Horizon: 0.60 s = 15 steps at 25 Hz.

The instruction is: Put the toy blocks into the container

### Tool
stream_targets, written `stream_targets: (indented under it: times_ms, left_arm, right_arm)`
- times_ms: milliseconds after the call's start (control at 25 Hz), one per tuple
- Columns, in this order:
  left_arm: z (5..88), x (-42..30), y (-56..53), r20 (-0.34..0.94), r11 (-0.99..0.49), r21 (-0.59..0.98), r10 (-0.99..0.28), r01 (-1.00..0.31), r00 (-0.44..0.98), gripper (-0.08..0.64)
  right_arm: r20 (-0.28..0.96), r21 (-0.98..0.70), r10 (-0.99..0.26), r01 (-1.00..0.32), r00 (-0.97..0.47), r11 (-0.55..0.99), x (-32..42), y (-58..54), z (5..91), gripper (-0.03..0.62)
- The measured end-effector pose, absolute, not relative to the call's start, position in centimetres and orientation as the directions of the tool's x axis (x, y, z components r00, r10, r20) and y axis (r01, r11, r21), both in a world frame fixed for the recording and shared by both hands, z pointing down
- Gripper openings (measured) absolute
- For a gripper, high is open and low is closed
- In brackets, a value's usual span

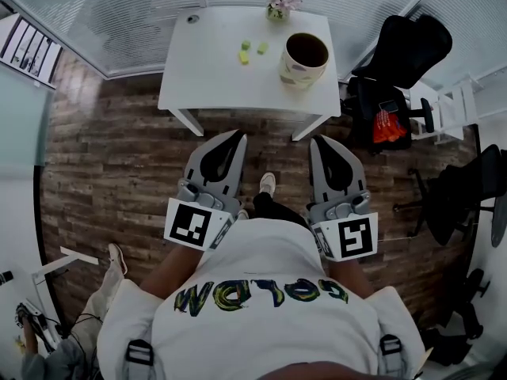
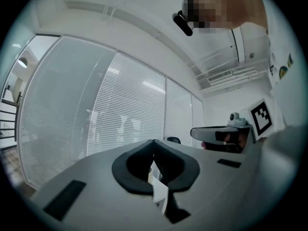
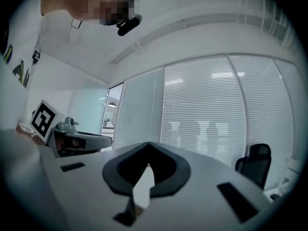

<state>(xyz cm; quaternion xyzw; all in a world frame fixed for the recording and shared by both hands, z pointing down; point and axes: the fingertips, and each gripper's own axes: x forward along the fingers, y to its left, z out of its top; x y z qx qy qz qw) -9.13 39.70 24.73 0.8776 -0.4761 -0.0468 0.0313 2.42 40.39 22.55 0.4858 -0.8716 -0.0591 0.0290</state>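
Jaws closed and empty on both, the left gripper [image 1: 238,138] sits nearer the toy blocks [image 1: 243,56] ahead; the right gripper [image 1: 315,141] faces the container [image 1: 296,73]

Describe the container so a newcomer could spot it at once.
Find the white table by the blinds. On its right side stands a wide cream container, dark inside, far bigger than the green blocks left of it and the flower pot behind.

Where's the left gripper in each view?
Head view: left gripper just left of centre, tips pointing up the picture.
Left gripper view: its own jaws, bottom centre, shut.
Right gripper view: at the left edge, seen side-on.
Shared landmark: the slatted blinds.
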Motion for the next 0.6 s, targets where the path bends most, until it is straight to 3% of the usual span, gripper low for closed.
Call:
stream_targets:
  times_ms: [600]
  left_arm:
    - [24.7, -3.2, 29.1, -0.032, -0.5, 0.108, -0.866, -0.859, 0.499, 0.012]
  right_arm:
    - [0.005, 0.115, -0.828, -0.822, -0.561, 0.558, 8.4, 29.2, 22.6, 0.007]
